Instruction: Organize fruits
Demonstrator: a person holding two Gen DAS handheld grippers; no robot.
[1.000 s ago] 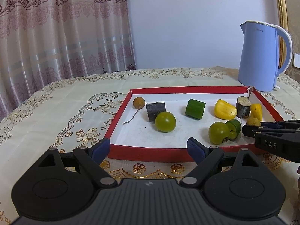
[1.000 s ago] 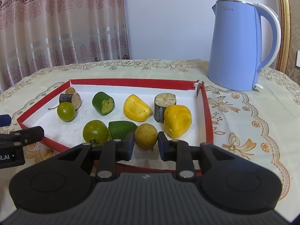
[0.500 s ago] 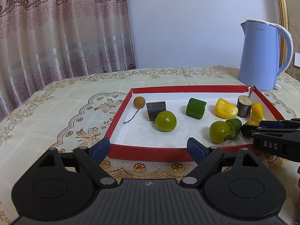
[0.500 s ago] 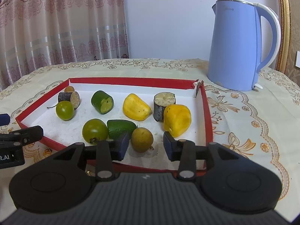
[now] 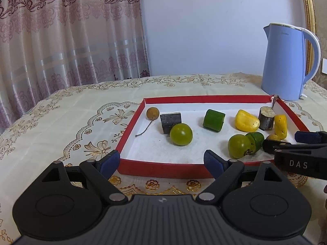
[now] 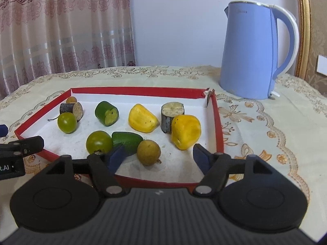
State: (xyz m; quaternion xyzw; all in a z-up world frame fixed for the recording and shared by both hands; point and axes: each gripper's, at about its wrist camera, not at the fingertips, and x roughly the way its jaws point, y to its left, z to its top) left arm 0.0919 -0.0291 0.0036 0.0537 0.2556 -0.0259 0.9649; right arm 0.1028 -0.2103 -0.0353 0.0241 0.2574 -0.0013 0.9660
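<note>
lying loose between opening tool (image 6: 157,156) pads: longan (image 6: 148,152)

The right gripper (image 6: 158,155) has just been opening: a second ago its pads clamped the brown longan (image 6: 148,152); now they stand apart, clear of it. The longan rests on the tray (image 6: 130,90) floor between them.
</note>
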